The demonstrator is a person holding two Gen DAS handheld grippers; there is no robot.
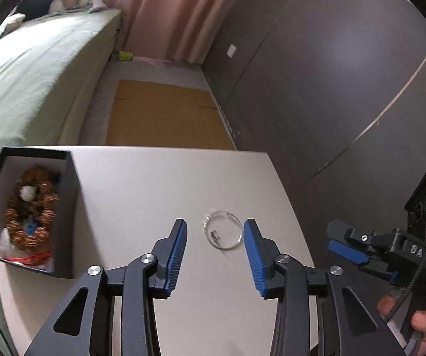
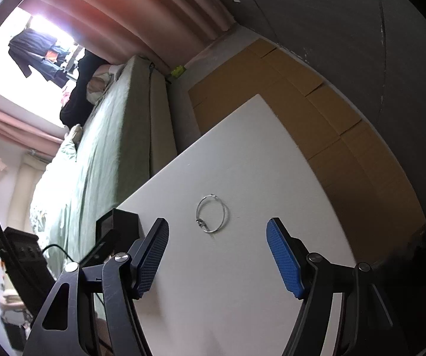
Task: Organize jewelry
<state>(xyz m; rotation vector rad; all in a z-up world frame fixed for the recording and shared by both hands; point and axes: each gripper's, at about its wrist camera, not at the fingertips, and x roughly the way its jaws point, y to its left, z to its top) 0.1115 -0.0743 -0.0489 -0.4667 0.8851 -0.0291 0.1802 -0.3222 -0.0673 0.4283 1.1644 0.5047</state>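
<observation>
A thin silver bangle [image 1: 222, 229] with a small clasp lies flat on the white table [image 1: 141, 184]. My left gripper [image 1: 215, 233] is open, its blue pads either side of the bangle and just short of it. An open black box [image 1: 26, 210] at the table's left holds brown beaded jewelry, a white piece and a blue piece. In the right wrist view the bangle [image 2: 212, 213] lies ahead of my open right gripper [image 2: 217, 234], which is empty. The right gripper also shows in the left wrist view [image 1: 346, 243] off the table's right edge.
A bed with a green cover [image 1: 26, 83] runs along the left. Cardboard [image 1: 165, 115] lies on the floor beyond the table. A dark grey wall [image 1: 331, 74] stands on the right. The black box shows in the right wrist view [image 2: 118, 222] at the table's left edge.
</observation>
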